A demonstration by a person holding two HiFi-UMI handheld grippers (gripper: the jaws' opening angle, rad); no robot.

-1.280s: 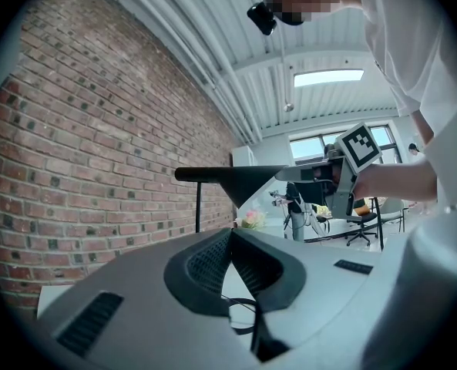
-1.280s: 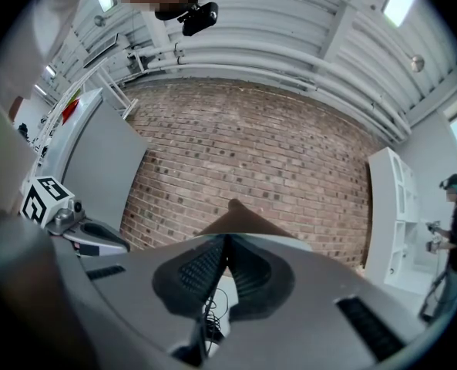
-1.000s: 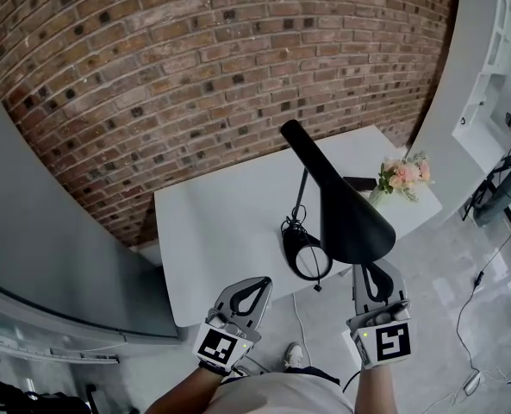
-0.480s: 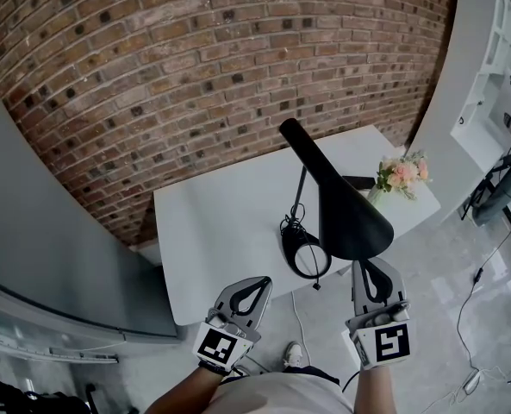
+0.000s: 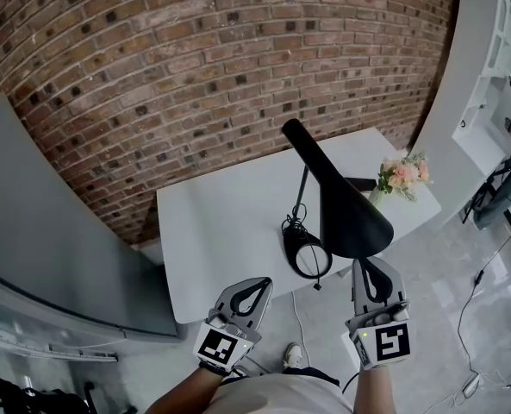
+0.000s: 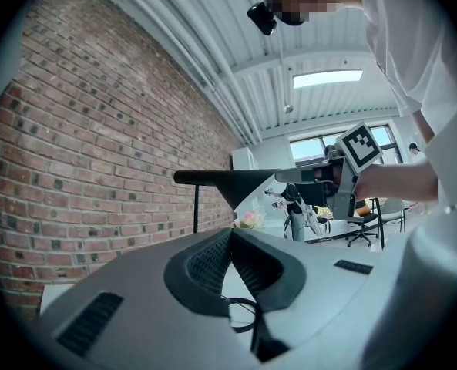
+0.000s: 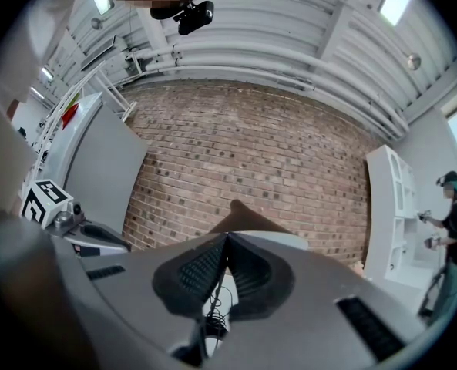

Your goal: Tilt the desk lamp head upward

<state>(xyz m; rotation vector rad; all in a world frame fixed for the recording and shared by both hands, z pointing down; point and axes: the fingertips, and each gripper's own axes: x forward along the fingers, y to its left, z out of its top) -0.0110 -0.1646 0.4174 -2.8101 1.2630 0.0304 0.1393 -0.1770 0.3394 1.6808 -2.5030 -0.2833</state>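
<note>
A brick wall (image 5: 195, 76) fills the far side, with a grey panel (image 5: 48, 231) leaning in at the left and white shelving (image 5: 496, 84) at the far right. A white table (image 5: 221, 231) stands against the wall over a pale tiled floor (image 5: 462, 283).

The black desk lamp sits toward the near right of the table. Its round base (image 5: 307, 253) rests close to the near edge with a cable looped around it. A thin stem (image 5: 302, 188) rises from the base. The long cone-shaped lamp head (image 5: 345, 205) runs from a narrow far end to a wide shade that overhangs the near edge. A small bunch of pink flowers (image 5: 403, 173) stands just to its right.

Both forearms reach in from the near edge, each gripper pointing away from the person with its marker cube nearest the body. The left gripper (image 5: 257, 283) hangs off the near edge of the table, left of the lamp base. Its jaws are pressed together on nothing. The right gripper (image 5: 365, 270) is raised, with its tip right under the wide rim of the lamp head. Its jaws meet tip to tip, also empty. Whether the tip touches the shade cannot be told.
</note>
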